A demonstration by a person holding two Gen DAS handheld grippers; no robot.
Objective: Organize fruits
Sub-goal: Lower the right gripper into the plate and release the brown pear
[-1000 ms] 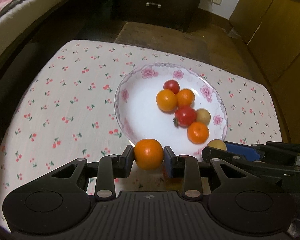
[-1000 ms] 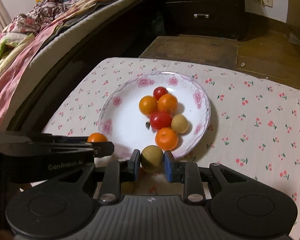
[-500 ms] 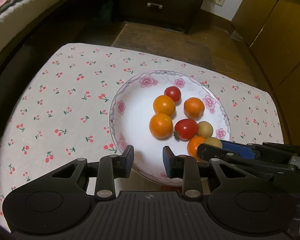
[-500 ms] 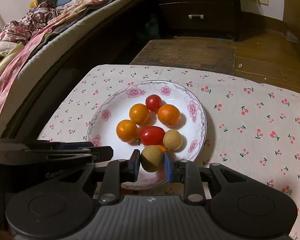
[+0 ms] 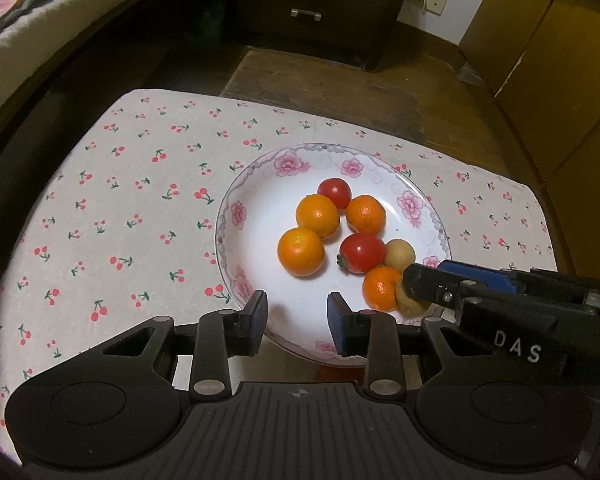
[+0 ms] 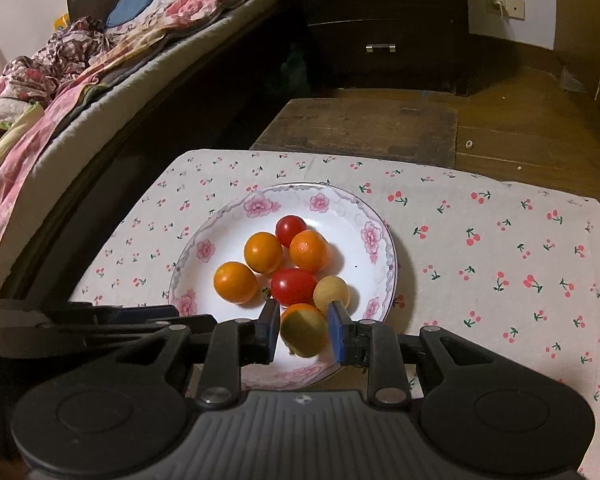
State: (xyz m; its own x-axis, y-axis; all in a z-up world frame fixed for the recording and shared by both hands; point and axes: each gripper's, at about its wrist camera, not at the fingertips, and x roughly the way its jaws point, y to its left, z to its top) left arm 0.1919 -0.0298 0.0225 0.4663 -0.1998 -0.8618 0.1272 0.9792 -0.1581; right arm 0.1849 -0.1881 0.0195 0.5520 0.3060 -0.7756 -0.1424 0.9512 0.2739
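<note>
Fruits lie together in the white plate [image 5: 236,248] with a pink flower rim, which sits on the cherry-print cloth [image 5: 112,208] covering the surface. From the left wrist view the pile holds a small red tomato [image 5: 334,193] at the far side, two oranges [image 5: 317,216] just in front of it and touching one another, a third orange [image 5: 301,252] nearer and to the left, an oval red tomato [image 5: 362,253] in the middle, a pale tan fruit [image 5: 399,255] touching that tomato on the right, and a fourth orange [image 5: 381,289] at the near right.

A yellow-brown fruit [image 6: 303,333] hangs between the fingers of the right gripper [image 6: 304,334], low over the near right part of the plate; both blue pads look pressed to its sides, though whether it rests on the plate I cannot tell.

Left gripper [image 5: 297,318] hovers over the plate's near rim with its fingers apart and nothing between them.

Beyond the surface are a wooden floor [image 6: 512,132], a dark drawer chest [image 6: 380,20] and, on the left, a bed [image 6: 80,68] heaped with bedding.
</note>
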